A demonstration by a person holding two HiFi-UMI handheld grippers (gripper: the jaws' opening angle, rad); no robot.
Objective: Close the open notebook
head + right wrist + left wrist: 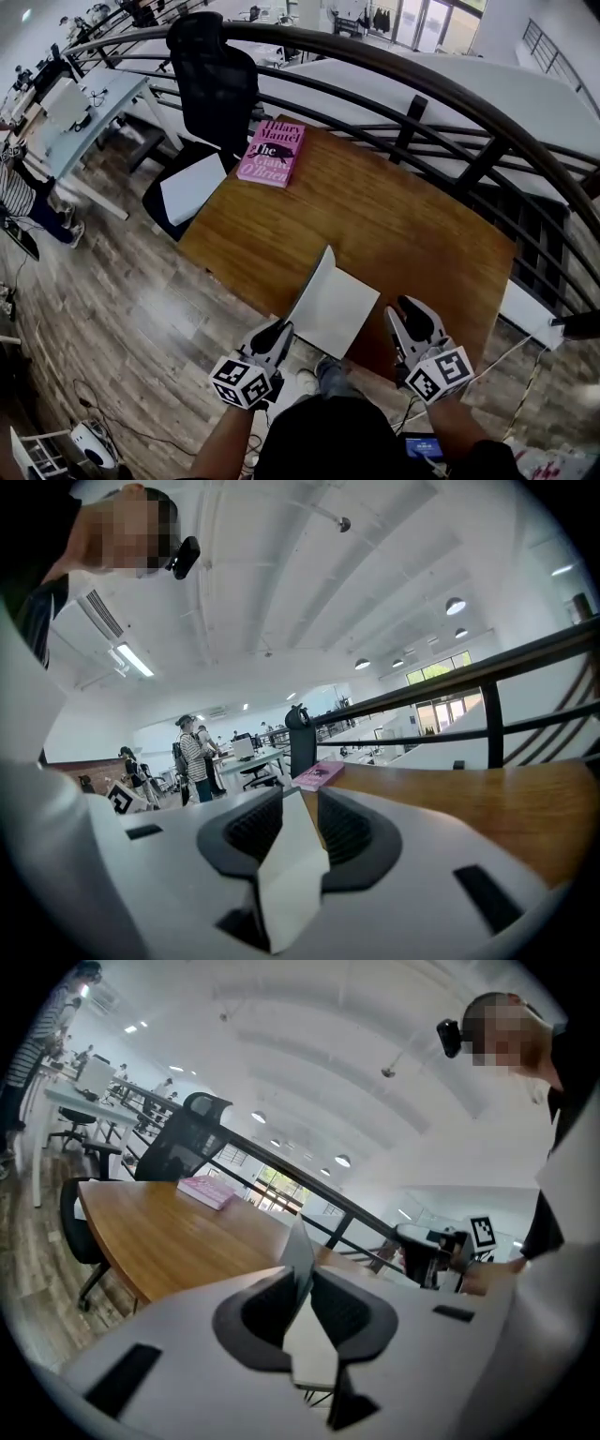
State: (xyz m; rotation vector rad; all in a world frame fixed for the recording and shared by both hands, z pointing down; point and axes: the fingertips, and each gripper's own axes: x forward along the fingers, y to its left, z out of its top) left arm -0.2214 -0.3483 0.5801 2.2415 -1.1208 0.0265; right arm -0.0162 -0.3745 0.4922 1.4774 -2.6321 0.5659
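A white notebook lies open near the front edge of the wooden table. Its left leaf stands tilted up off the table. My left gripper is shut on the lower edge of that leaf; in the left gripper view the thin sheet stands pinched between the dark pads. My right gripper sits at the notebook's right edge. In the right gripper view a white sheet runs between its pads, and the gripper is closed on it.
A pink book lies at the table's far left corner. A black office chair with a white sheet on its seat stands behind it. A dark curved railing runs along the table's far side. People stand by desks at far left.
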